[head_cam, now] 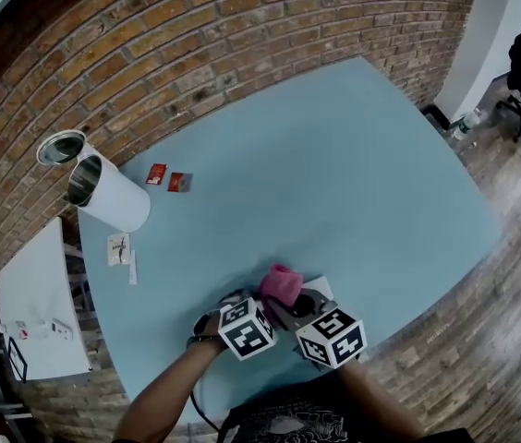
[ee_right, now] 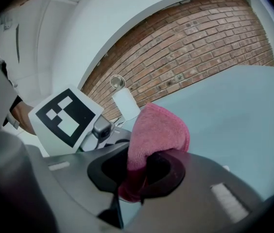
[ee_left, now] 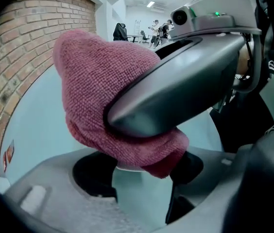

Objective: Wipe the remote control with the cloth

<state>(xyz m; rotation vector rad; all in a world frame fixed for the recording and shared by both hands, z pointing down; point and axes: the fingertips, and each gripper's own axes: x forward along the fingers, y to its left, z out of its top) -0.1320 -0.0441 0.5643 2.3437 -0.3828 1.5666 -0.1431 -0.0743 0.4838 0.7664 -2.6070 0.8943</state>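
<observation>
A pink cloth (head_cam: 282, 284) is bunched at the table's near edge, with my right gripper (head_cam: 285, 295) shut on it. In the right gripper view the cloth (ee_right: 156, 130) rises out of the closed jaws of that gripper (ee_right: 144, 178). In the left gripper view the cloth (ee_left: 103, 91) hangs over my left gripper (ee_left: 142, 178), clamped under a grey finger (ee_left: 185, 86) of the right one. The left jaws stand wide apart. A whitish edge (ee_left: 127, 168) peeks from under the cloth between them; I cannot tell whether it is the remote control. Both marker cubes sit side by side.
The pale blue table (head_cam: 353, 173) stands against a brick wall (head_cam: 196, 53). At the far left of the table are a white cylinder (head_cam: 108, 194) and an open tin (head_cam: 62, 146), with two red packets (head_cam: 168, 178) and paper slips (head_cam: 119, 247). A white side surface (head_cam: 39, 303) is further left.
</observation>
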